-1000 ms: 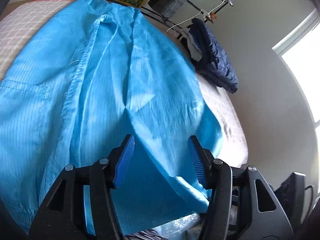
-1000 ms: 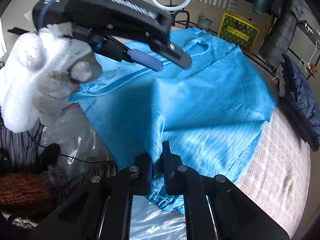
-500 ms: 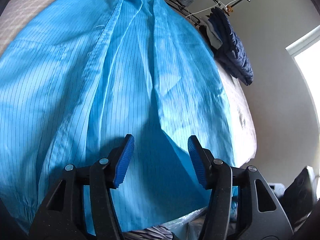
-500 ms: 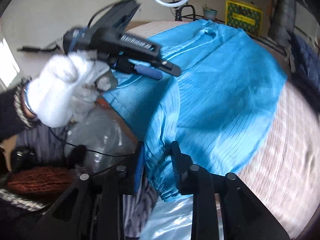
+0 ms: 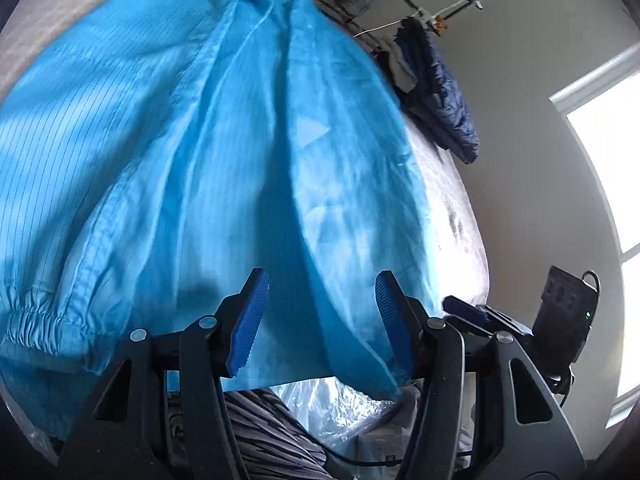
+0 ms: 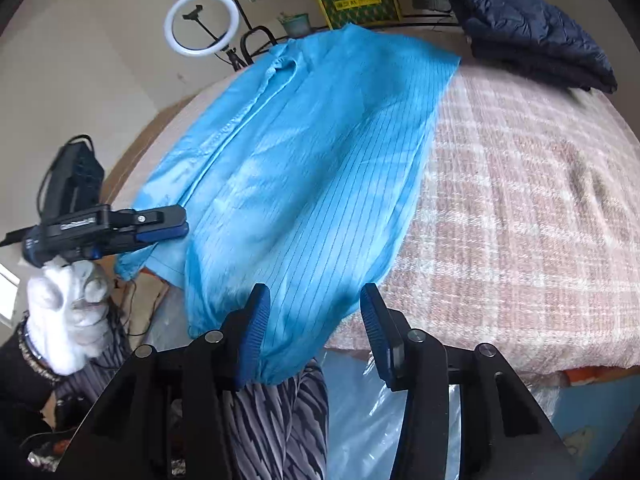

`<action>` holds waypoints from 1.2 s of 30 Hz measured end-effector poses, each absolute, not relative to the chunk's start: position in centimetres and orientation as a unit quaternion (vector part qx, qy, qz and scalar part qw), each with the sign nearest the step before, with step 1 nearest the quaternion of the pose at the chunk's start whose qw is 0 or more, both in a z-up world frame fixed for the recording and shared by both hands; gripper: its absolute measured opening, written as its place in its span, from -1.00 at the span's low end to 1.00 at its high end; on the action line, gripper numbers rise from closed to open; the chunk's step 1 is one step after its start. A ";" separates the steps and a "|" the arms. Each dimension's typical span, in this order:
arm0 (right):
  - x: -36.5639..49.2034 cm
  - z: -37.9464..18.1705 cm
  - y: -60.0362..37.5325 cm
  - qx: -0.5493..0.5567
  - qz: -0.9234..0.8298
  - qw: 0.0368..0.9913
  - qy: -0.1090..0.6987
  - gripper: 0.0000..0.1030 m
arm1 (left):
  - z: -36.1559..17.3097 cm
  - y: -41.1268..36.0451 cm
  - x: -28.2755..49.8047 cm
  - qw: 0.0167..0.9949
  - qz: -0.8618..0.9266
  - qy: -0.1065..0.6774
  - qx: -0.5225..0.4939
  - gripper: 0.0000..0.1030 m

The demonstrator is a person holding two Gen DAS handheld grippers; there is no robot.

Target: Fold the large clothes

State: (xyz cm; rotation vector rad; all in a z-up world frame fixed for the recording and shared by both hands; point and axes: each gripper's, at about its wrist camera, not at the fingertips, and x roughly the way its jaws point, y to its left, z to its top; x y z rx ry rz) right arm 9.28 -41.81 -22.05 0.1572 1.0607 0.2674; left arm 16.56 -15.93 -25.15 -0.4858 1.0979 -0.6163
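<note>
Right wrist view: right gripper (image 6: 312, 328) jaws just opening, blue coat (image 6: 304, 168) hem loose between them at bed (image 6: 520, 216) near edge. Left gripper (image 5: 320, 316) apart, empty. Regrip hem corners squarely.

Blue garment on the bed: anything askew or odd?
Yes. The blue garment lies slanted across the bed, and its near hem hangs over the bed's edge. No tear or stain shows.

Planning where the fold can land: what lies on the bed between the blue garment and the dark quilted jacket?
Right wrist view: only bare checked bed cover between the blue garment and dark quilted jacket.
</note>
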 end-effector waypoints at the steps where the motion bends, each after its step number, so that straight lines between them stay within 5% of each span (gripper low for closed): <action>1: 9.3 -22.3 -41.7 0.070 0.125 0.850 0.507 -0.37 | -24.4 -16.8 16.3 0.793 -0.291 0.497 -0.200 0.09; 4: 10.1 -23.6 -41.3 0.046 0.109 0.843 0.525 -0.76 | -24.2 -19.2 15.8 0.812 -0.290 0.489 -0.131 0.10; 7: 10.5 -24.2 -41.8 0.046 0.097 0.840 0.532 -0.84 | -25.8 -20.1 15.4 0.814 -0.282 0.498 -0.103 0.09; 11: 10.9 -24.4 -42.1 0.037 0.086 0.841 0.534 -0.85 | -26.9 -20.7 14.0 0.847 -0.258 0.465 -0.014 -0.15; 24: 7.9 -21.5 -44.5 0.122 0.128 0.860 0.479 -0.84 | -24.1 -18.1 11.0 0.861 -0.257 0.438 -0.014 -0.16; 25: 7.4 -21.0 -45.0 0.132 0.131 0.863 0.469 -0.79 | -23.6 -18.3 10.8 0.862 -0.263 0.434 -0.021 -0.16; 29: 5.3 -19.1 -48.0 0.165 0.126 0.882 0.423 -0.05 | -21.8 -21.1 10.4 0.856 -0.299 0.421 -0.032 -0.16; 36: 1.7 -18.4 -54.3 0.248 0.098 0.889 0.372 -0.05 | -22.2 -29.1 10.5 0.828 -0.341 0.446 0.006 -0.13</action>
